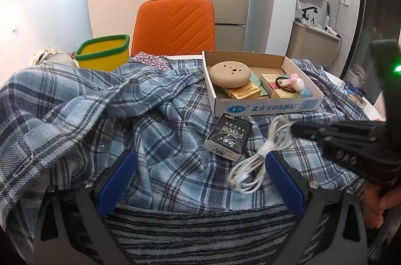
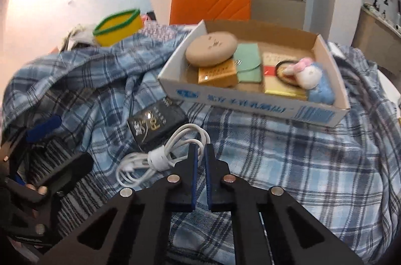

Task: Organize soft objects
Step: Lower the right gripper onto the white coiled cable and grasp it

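Observation:
A blue plaid shirt [image 1: 155, 99] lies rumpled over the table, with a striped grey towel [image 1: 200, 227] at its near edge. My left gripper [image 1: 200, 162] is open above the shirt and towel, empty. My right gripper [image 2: 201, 152] is shut, its tips at the loop of a coiled white cable [image 2: 160, 157]; whether it pinches the cable I cannot tell. It shows from the side in the left wrist view [image 1: 295, 131]. The cable [image 1: 255, 164] lies beside a black tissue pack [image 1: 229, 137].
A shallow cardboard box [image 1: 265, 107] on the shirt holds a tan round cushion [image 1: 230, 74], cartons, a hair tie and a small plush bunny [image 1: 297, 83]. A yellow bin [image 1: 105, 53] with a green rim stands at the back left. An orange chair [image 1: 175, 24] stands behind the table.

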